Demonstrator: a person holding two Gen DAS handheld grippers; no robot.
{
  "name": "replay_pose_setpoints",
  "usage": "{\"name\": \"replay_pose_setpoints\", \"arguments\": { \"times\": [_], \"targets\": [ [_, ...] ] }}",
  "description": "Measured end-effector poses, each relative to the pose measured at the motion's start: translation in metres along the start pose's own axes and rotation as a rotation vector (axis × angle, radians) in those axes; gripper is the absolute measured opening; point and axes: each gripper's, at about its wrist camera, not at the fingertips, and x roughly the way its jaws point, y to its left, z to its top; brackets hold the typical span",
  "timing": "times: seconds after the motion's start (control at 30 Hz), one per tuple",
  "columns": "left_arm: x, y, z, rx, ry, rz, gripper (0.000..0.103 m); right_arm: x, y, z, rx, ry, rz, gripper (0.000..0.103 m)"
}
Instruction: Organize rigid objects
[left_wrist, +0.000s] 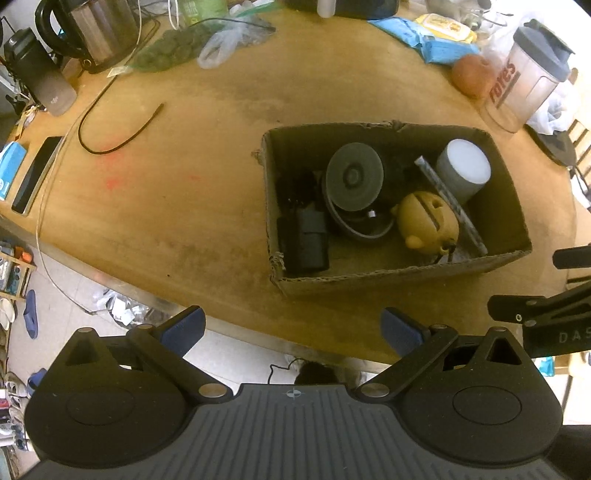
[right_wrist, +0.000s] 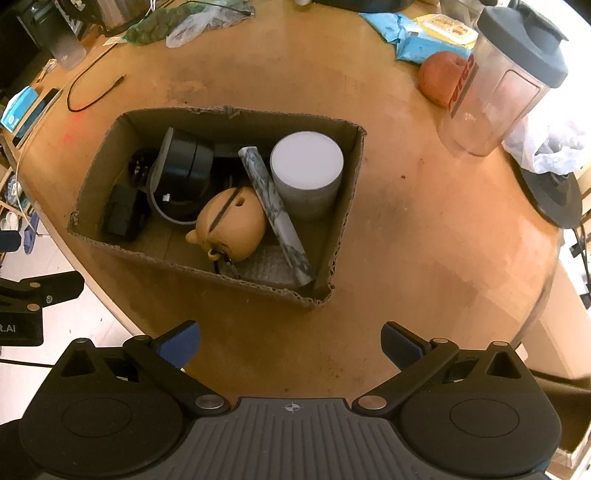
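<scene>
Hovering with fingers apart and empty, both the left gripper (left_wrist: 293, 330) and right gripper (right_wrist: 290, 344) face the cardboard box (right_wrist: 334, 254); its marbled rod (right_wrist: 275, 214) runs far-left to near-right, nearer the right gripper.

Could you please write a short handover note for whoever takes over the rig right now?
Left gripper: open, empty, held back at the near table edge.
Right gripper: open, empty, above the table short of the box.
Cardboard box on the table holds the grey cylinder, marbled stick, tan figurine, round black device and black adapter.
Done: these items look boxed.
Left: probably nothing rigid loose nearby; check the cable.
</scene>
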Motion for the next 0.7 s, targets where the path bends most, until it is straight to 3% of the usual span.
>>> {"name": "replay_pose_setpoints", "arguments": {
  "times": [0.7],
  "targets": [
    [-0.0025,-0.0036,0.0039,0.014,-0.01,0.009,0.103,-0.002,-0.0005,0.0011,-0.01,-0.009,0.013,0.103]
  ]
}}
